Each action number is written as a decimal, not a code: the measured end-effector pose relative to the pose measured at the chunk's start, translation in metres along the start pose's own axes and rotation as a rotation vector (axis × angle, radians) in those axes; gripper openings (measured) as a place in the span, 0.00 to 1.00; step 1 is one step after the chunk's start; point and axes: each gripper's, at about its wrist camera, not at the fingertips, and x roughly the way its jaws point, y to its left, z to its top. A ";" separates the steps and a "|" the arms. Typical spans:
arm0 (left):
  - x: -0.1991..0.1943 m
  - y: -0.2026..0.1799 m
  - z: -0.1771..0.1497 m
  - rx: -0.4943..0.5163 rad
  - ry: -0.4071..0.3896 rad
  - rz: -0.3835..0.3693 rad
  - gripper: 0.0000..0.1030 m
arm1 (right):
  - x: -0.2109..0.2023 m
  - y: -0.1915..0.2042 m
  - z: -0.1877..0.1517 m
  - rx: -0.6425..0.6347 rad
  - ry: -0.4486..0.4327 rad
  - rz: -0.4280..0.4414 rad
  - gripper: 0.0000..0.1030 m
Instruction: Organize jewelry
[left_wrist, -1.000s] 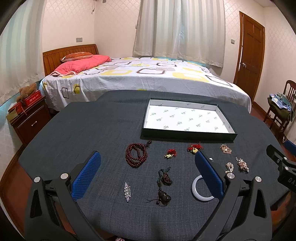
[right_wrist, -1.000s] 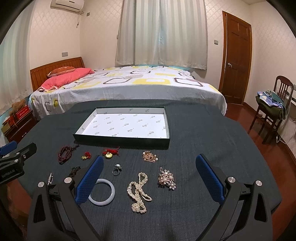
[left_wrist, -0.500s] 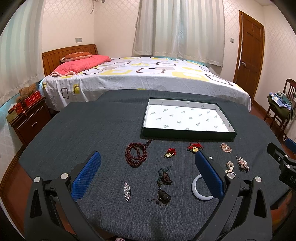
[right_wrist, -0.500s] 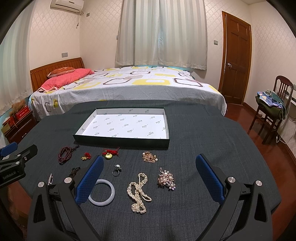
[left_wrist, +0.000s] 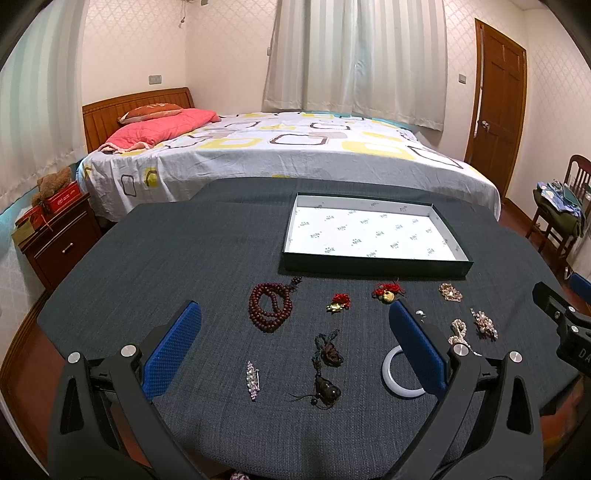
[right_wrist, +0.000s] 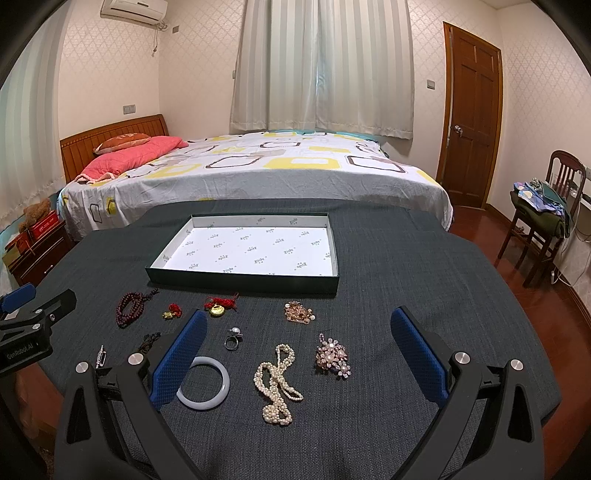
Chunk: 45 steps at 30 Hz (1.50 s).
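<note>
Both views: warm, even indoor light, moderately bright. Curtains (right_wrist: 321, 66) closed. Shadows soft and faint; thin dark one along near wall of tray (right_wrist: 243, 282). No glare on table (right_wrist: 406, 266). Focus sharp at centre. Strong fisheye bending: door (right_wrist: 472, 122) bows, corners vignette to black.
</note>
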 end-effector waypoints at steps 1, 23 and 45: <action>0.000 0.000 0.000 0.000 0.000 0.000 0.96 | 0.000 0.000 0.000 0.000 0.000 0.000 0.94; 0.000 -0.001 0.000 0.000 0.000 0.000 0.96 | 0.000 0.000 0.000 0.001 -0.001 0.001 0.94; 0.050 0.015 -0.031 -0.038 0.147 -0.019 0.96 | 0.047 -0.009 -0.027 0.029 0.134 0.029 0.94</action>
